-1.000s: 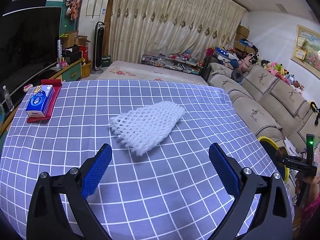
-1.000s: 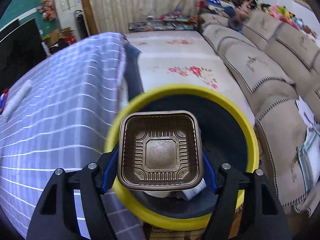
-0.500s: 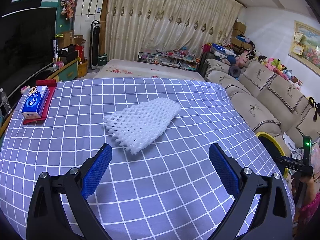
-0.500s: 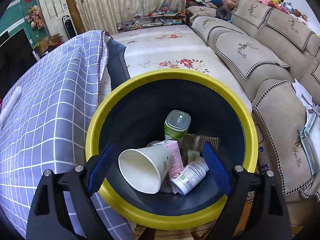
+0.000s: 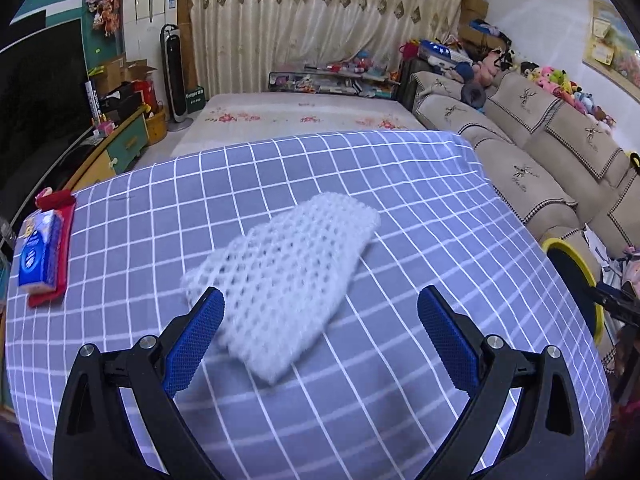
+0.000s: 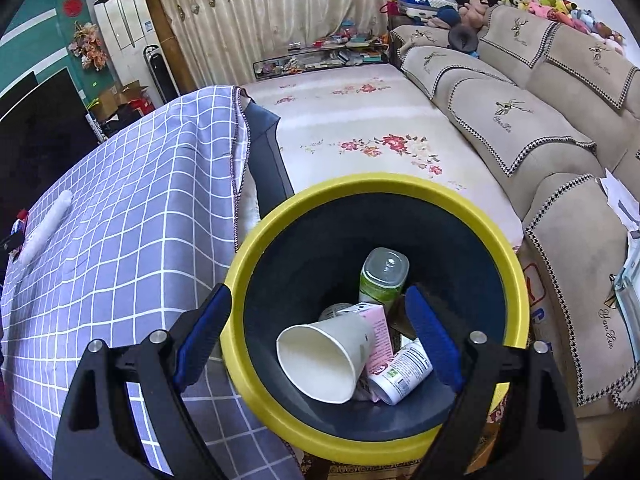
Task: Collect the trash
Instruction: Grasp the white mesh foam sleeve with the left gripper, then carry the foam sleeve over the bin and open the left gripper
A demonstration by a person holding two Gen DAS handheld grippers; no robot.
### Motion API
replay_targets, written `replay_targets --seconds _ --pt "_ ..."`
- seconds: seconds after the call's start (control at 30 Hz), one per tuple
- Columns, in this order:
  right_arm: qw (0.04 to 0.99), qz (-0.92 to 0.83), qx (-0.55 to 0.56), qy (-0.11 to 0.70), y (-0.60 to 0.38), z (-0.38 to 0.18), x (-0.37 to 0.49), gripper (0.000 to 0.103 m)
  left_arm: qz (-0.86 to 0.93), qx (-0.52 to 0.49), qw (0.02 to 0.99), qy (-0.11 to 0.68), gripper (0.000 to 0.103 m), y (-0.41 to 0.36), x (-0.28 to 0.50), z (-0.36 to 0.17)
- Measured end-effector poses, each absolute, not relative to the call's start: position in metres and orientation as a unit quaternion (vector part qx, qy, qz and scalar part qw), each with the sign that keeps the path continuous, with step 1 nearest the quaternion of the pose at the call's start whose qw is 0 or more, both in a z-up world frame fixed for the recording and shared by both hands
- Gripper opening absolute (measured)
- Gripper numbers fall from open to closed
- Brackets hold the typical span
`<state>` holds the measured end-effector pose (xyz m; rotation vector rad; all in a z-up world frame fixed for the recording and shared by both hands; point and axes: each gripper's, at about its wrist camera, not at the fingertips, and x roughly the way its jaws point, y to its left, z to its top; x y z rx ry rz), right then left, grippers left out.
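Observation:
A white foam net sleeve lies flat on the purple checked tablecloth. My left gripper is open just above it, with the net's near end lying between the blue pads, which do not press on it. Off the table's edge, my right gripper hangs open and empty over the yellow-rimmed bin. Inside the bin lie a paper cup, a green bottle, a pink carton and a small white bottle. In the right wrist view the net shows far left.
A blue tissue pack rests on a red tray at the table's left edge. The bin stands past the table's right edge, beside a beige sofa. A floral mat covers the floor beyond.
My left gripper has moved in toward the net, which now reaches between its pads. My right gripper opened and the brown plastic tray it held dropped into the bin.

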<state>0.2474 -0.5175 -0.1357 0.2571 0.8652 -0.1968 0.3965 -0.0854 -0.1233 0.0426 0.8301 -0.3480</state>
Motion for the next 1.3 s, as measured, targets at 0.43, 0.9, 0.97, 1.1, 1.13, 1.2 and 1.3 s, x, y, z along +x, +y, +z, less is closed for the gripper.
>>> replay_targets --seconds 0.43,0.9,0.97,1.1,1.13,1.2,1.3 --pt "0.893 -0.089 0.122 0.425 -0.519 -0.139 0.251 0.084 -0.162 0.051 0.882 0.439 0.096 -0.100 0.447 -0.153" --pt "0.892 -0.077 0.128 0.426 -0.515 -0.144 0.252 0.084 -0.142 0.080 0.892 0.421 0.034 -0.105 0.439 -0.143" --pt "0.893 -0.075 0.129 0.424 -0.514 -0.143 0.250 0.084 -0.146 0.079 0.891 0.423 0.016 -0.108 0.434 -0.141" --pt "0.895 -0.075 0.134 0.419 -0.516 -0.139 0.244 0.084 -0.156 0.077 0.892 0.418 0.013 -0.114 0.419 -0.135" --pt "0.896 -0.075 0.135 0.417 -0.517 -0.138 0.241 0.084 -0.158 0.079 0.893 0.414 0.013 -0.116 0.413 -0.132" --pt "0.897 -0.076 0.138 0.414 -0.519 -0.136 0.238 0.084 -0.165 0.079 0.895 0.407 0.013 -0.120 0.403 -0.125" --pt "0.898 -0.078 0.143 0.409 -0.522 -0.133 0.230 0.084 -0.183 0.074 0.897 0.396 0.013 -0.131 0.386 -0.112"
